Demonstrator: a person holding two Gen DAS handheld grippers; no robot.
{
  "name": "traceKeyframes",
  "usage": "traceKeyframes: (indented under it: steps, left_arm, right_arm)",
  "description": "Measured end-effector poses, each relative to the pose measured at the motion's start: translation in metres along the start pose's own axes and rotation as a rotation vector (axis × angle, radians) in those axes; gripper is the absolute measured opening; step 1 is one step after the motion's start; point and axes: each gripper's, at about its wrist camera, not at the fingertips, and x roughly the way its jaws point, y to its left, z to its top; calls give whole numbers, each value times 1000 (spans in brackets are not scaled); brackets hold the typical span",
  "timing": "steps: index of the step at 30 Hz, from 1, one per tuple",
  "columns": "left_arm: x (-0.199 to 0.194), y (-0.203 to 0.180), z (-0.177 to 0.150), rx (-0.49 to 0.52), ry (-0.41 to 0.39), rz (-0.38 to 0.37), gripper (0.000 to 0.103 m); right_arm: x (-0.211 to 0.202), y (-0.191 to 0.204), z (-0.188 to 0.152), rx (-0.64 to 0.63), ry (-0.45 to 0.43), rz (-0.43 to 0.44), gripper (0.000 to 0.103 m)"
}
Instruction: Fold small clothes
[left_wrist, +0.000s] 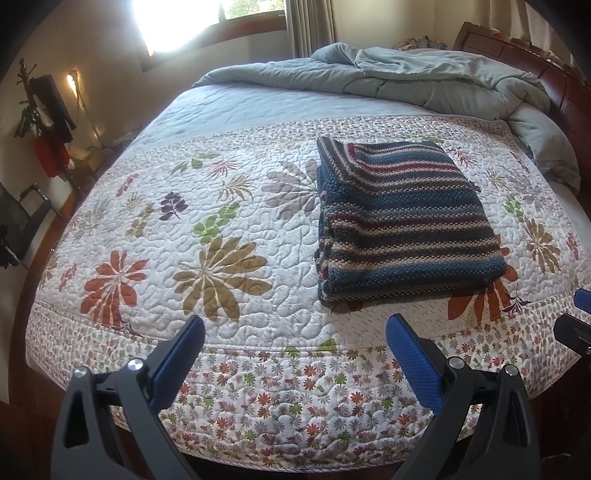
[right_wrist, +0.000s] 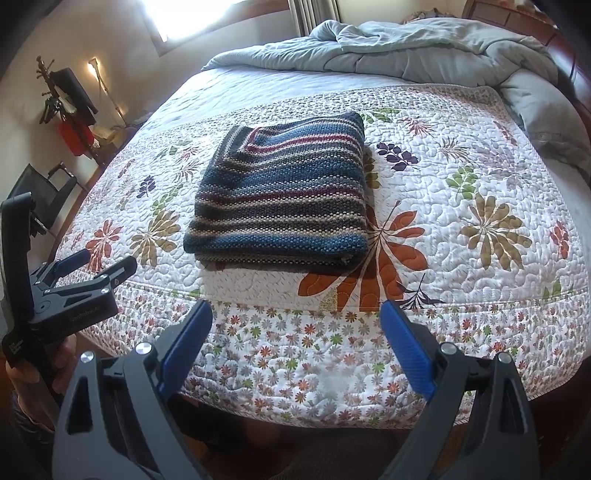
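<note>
A striped knit garment (left_wrist: 402, 221) in blue, maroon and cream lies folded into a neat rectangle on the floral quilt (left_wrist: 221, 229); it also shows in the right wrist view (right_wrist: 280, 192). My left gripper (left_wrist: 295, 328) is open and empty, held back over the bed's near edge, left of the garment. My right gripper (right_wrist: 295, 314) is open and empty, just in front of the garment. The left gripper also shows at the left of the right wrist view (right_wrist: 107, 262), jaws apart. A bit of the right gripper shows at the right edge of the left wrist view (left_wrist: 580, 314).
A rumpled grey duvet (left_wrist: 424, 81) lies along the far side of the bed by the wooden headboard (left_wrist: 517, 48). A coat rack (left_wrist: 44, 110) and a dark chair (left_wrist: 26, 218) stand left of the bed. A bright window (left_wrist: 177, 22) is behind.
</note>
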Motion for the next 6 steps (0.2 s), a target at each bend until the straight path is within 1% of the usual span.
traceKeyframes:
  steps: [6]
  left_arm:
    - [0,0,1,4,2,-2,99]
  right_arm:
    - [1,-2,0,12,1,0,92]
